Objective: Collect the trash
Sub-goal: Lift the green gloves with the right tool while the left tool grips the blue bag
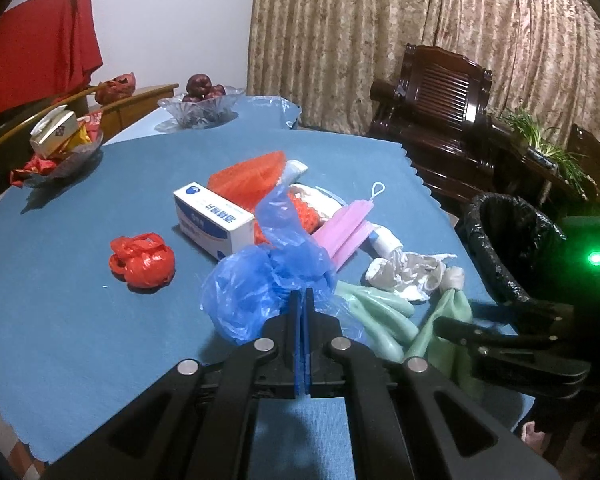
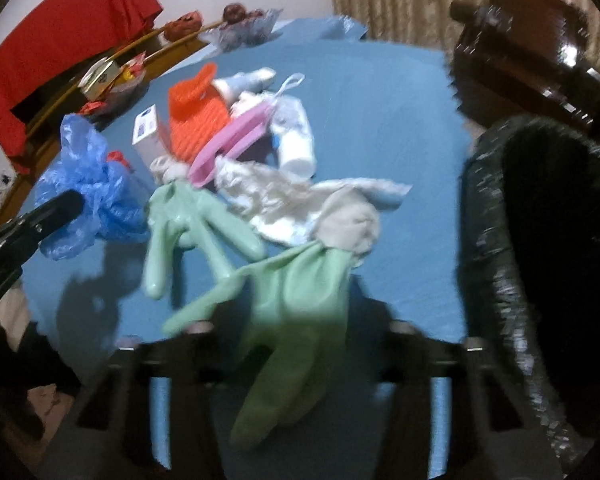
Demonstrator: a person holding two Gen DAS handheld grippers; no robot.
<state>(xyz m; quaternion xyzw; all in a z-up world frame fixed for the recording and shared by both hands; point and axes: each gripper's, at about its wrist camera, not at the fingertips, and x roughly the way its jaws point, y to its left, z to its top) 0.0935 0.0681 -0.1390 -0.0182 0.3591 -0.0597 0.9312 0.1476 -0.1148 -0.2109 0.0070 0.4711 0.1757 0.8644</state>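
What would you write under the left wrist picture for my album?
Left gripper shut on a blue plastic bag, with gloves, a mask and a box on the blue tablecloth.

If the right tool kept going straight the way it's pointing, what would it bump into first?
Most likely the nearer green rubber glove, which lies right ahead of the right tool. The view is blurred, so depth is uncertain.

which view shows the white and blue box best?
Left wrist view. The white and blue box sits sharp and unblocked on the blue cloth, its top and printed side readable. The right wrist view shows only a blurred end of it beside the orange mesh.
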